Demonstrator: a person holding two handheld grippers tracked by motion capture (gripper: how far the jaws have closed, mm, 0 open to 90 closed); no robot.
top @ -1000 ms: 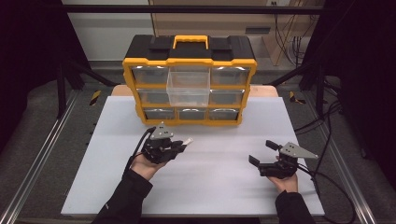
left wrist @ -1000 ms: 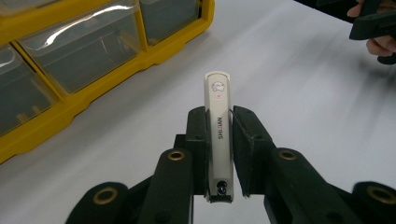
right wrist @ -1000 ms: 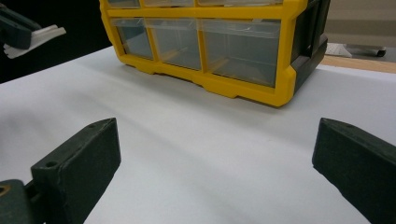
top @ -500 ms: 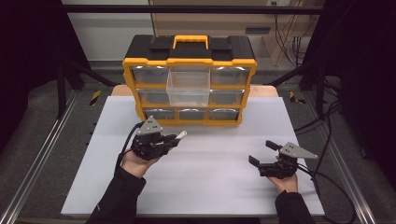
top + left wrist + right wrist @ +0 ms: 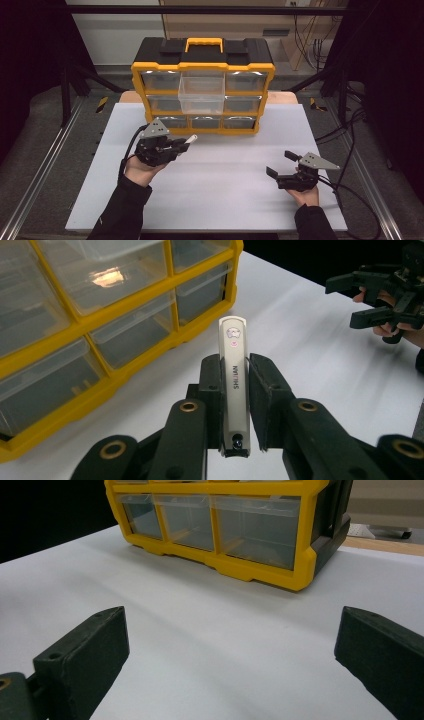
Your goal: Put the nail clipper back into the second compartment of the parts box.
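My left gripper [image 5: 176, 145] [image 5: 235, 390] is shut on a slim white stick-shaped object [image 5: 234, 375] [image 5: 190, 139] with small printed marks, held above the table just in front of the organiser's lower left drawers. The yellow and black drawer organiser [image 5: 202, 85] [image 5: 100, 315] [image 5: 225, 525] stands at the back of the white table; its middle clear drawer [image 5: 201, 94] is pulled out toward me. My right gripper [image 5: 281, 164] [image 5: 230, 650] rests low on the table at the right, its jaws spread wide with nothing between them.
The white table board [image 5: 225, 175] has bare room between and in front of both hands. Metal rails [image 5: 40, 170] run along the table's sides. Cables [image 5: 350, 130] trail off to the right. In the left gripper view, the other hand's gripper [image 5: 390, 305] shows far right.
My left gripper has risen and moved a little left and toward the organiser with the white stick in it. The right gripper has stayed where it was.
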